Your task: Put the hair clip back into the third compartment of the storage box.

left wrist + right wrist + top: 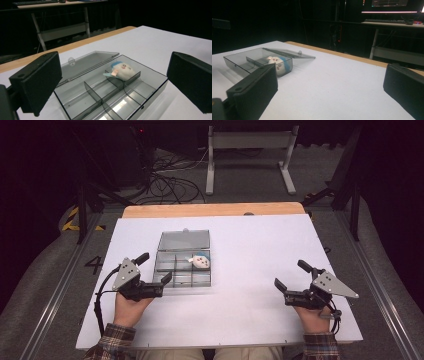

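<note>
Item: clear compartment box (pixel 183 265), smoke-grey plastic, lid (pixel 184 240) swung fully open and lying flat on the table at the box's 12 o'clock side. Long axis of box plus lid runs 12 to 6 in the high view. Dividers split the tray into several cells.

Contents: one small plush toy (pixel 201 261), white with a blue cap, sitting in the far right cell, at about 1 o'clock from the tray's middle. The other cells look empty.

My left gripper (pixel 156 268): jaws spread wide, nothing between them. It sits just beside the box's near left corner; the toy lies at roughly 2 o'clock from it, near. In the left gripper view the plush toy (pixel 121 70) lies ahead, slightly right of centre between the jaws, one divider row beyond the nearest cells.

My right gripper (pixel 293 281): jaws likewise wide apart, holding nothing, resting well apart from the box. From it the toy lies at about 10 o'clock. In the right gripper view the box (pixel 257 62) sits far left, toy (pixel 277 64) pressed against the near wall.

Judgement: the left hand is the nearer one; a reach for the toy would go forward and right, over the dividers and down into the cell.

Surface: white table top (pixel 260 270), matt, with a wooden edge (pixel 215 210) at 12 o'clock.

Room: dark, with cables (pixel 165 180) on the floor and a grey metal stand (pixel 250 157) beyond the table.
</note>
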The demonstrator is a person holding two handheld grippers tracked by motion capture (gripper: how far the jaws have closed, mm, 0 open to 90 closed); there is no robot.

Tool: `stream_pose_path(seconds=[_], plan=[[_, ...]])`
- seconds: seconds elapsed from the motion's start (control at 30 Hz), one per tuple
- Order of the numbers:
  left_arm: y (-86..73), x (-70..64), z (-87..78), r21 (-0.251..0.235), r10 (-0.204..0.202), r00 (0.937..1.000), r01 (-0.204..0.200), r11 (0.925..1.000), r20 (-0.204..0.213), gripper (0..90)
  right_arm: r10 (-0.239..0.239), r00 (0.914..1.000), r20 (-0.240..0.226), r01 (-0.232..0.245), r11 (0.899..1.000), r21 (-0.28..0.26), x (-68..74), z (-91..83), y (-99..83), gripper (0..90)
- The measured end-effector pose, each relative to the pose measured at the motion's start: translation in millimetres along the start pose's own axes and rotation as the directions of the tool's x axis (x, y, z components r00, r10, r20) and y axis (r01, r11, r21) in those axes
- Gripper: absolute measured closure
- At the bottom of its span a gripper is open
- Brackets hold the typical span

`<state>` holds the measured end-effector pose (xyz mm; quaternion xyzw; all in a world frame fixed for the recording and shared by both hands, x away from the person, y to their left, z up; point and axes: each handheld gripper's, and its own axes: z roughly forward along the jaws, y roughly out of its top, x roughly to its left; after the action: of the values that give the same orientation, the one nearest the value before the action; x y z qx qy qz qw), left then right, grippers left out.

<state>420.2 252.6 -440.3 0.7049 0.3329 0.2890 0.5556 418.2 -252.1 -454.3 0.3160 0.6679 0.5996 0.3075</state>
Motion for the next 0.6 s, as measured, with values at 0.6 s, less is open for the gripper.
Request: stream_pose_path(seconds=[0.6], plan=[[-16.0,9.8,-21.3,-0.01,-0.041,0.9991,0.041,0.9991,-0.013,0.4,-0.008,0.9999,0.011,0.008,1.0,0.009,-0.2,0.2,-0.2,0.2]])
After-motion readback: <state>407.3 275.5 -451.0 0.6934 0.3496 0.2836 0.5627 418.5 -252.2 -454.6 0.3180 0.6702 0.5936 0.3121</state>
